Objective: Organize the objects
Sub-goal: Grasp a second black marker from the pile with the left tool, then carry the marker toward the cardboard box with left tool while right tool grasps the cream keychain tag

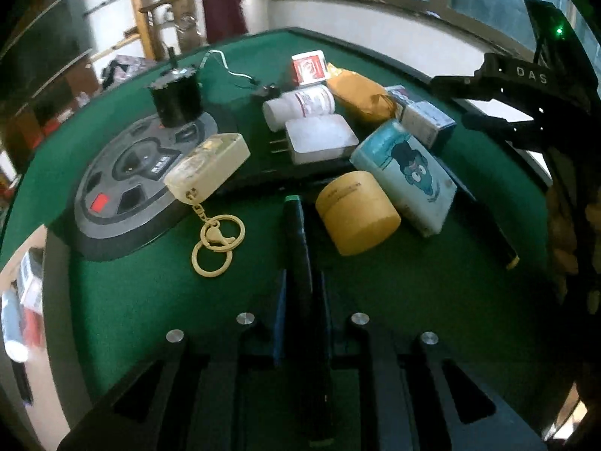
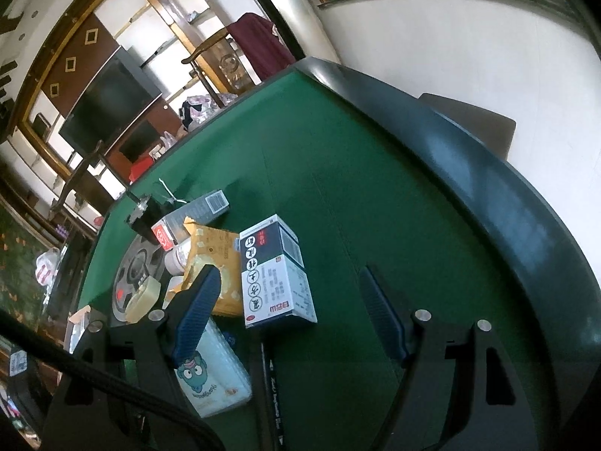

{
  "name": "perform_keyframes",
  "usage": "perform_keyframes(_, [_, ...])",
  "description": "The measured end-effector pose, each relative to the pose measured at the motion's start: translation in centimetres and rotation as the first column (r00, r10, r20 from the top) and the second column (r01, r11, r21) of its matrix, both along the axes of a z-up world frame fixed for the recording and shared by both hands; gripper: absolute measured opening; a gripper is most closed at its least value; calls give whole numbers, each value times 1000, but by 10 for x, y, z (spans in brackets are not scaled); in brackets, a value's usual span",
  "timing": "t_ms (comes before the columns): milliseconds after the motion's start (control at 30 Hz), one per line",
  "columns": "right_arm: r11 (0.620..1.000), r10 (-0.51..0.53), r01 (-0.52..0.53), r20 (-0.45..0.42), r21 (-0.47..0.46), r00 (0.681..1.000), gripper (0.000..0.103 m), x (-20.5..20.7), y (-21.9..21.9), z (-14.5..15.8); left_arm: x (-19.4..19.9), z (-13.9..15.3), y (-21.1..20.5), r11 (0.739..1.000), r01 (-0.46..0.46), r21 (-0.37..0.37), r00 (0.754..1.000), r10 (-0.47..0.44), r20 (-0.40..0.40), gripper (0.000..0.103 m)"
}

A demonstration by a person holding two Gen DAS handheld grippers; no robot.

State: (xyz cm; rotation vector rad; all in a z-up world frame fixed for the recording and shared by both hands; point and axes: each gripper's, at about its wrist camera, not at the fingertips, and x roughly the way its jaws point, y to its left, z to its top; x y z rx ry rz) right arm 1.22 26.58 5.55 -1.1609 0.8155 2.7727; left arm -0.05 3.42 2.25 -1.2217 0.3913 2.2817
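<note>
My left gripper [image 1: 300,282] is shut on a dark pen with a green tip [image 1: 296,233], which points away over the green table [image 1: 131,293]. Ahead of it lie a tan round jar [image 1: 357,212], a light blue tissue pack with a cartoon face [image 1: 409,174], a cream keychain case with gold rings [image 1: 208,165], a white charger [image 1: 319,139], a white pill bottle [image 1: 300,107] and a yellow packet [image 1: 360,97]. My right gripper [image 2: 289,308] is open and empty, above the table beside a white medicine box [image 2: 276,274] and the tissue pack [image 2: 210,372].
A round grey control panel [image 1: 124,184] sits in the table's middle with a black cylinder [image 1: 174,99] on it. A red-and-white box [image 1: 308,67] and small boxes [image 1: 426,120] lie behind. A black pen [image 2: 270,387] lies near my right gripper. The table's raised dark rim [image 2: 488,173] runs at the right.
</note>
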Motion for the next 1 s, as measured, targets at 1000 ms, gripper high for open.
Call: perform_keyframes(1000, [911,386,-343,184,-228,904,76,-75,-162,2,78,81,-196,838,-271,474,938,339,-64,12])
